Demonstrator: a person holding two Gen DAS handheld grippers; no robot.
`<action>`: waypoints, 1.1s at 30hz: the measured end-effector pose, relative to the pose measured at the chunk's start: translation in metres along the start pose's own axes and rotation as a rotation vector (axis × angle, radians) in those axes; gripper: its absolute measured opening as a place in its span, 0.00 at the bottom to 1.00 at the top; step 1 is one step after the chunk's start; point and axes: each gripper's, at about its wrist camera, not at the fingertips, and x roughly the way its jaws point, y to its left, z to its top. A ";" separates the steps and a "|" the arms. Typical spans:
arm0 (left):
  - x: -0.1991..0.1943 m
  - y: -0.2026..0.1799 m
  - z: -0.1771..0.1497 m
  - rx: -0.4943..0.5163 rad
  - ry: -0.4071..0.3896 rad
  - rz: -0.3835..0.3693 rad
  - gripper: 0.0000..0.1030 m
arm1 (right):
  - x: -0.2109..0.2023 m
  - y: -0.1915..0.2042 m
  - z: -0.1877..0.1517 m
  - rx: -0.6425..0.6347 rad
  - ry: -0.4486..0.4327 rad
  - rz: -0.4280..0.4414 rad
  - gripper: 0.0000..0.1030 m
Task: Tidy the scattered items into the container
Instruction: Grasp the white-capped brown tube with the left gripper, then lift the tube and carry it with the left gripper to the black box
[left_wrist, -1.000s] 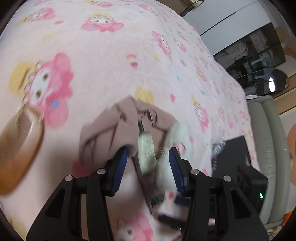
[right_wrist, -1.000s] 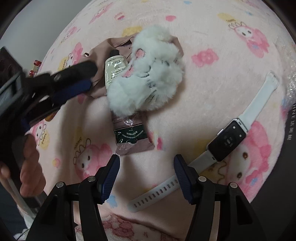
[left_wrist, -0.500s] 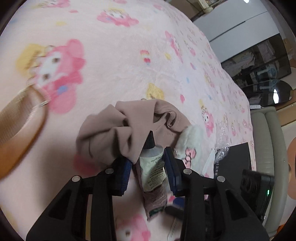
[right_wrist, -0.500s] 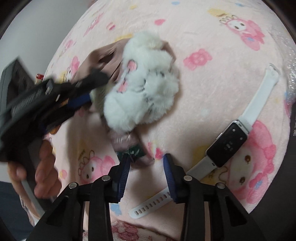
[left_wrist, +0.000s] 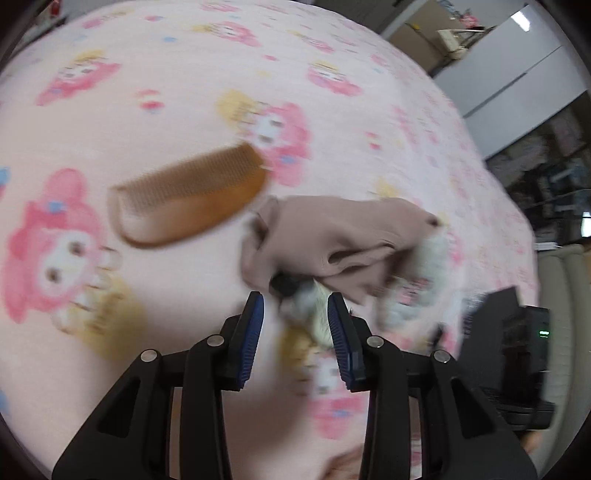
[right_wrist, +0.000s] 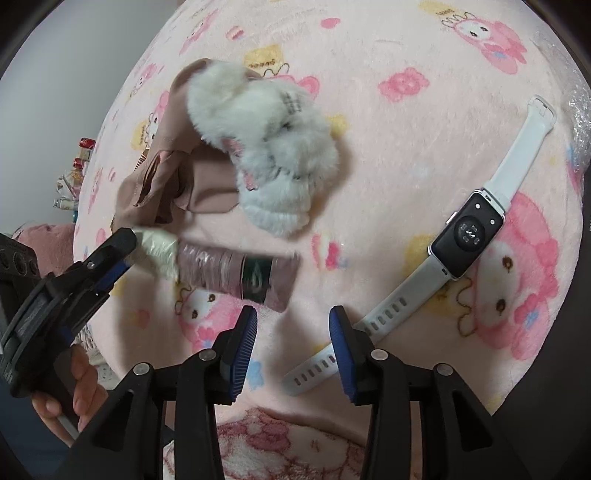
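Note:
My left gripper (left_wrist: 295, 325) is shut on a cream tube with a black cap (left_wrist: 314, 302); it also shows in the right wrist view (right_wrist: 159, 251), lifted off the blanket. A pinkish wrapped packet (right_wrist: 240, 273) hangs from the tube's end. A beige cloth (left_wrist: 340, 236) and a white fluffy scrunchie (right_wrist: 266, 162) lie just beyond. A brown comb (left_wrist: 188, 195) lies to the left. My right gripper (right_wrist: 293, 332) is partly closed and empty, just below the packet. A white smartwatch (right_wrist: 465, 232) lies to its right.
Everything lies on a pink cartoon-print blanket (left_wrist: 184, 74). A black box-like object (left_wrist: 517, 332) stands at the right edge of the left wrist view. Crinkled clear plastic (right_wrist: 580, 122) lies at the far right. No container is clearly in view.
My left gripper closed on the tube and has pulled it out from the cloth and scrunchie, swinging left. My right gripper narrowed and stays near the packet.

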 end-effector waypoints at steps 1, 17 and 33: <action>0.001 0.006 0.001 -0.002 0.005 0.010 0.34 | 0.001 0.003 0.002 -0.001 0.003 0.002 0.39; 0.025 0.000 0.008 0.115 0.033 -0.099 0.35 | 0.055 0.001 -0.009 0.000 0.056 0.055 0.45; 0.026 0.001 0.010 0.122 0.051 -0.158 0.39 | 0.020 -0.008 -0.023 -0.023 0.031 0.005 0.47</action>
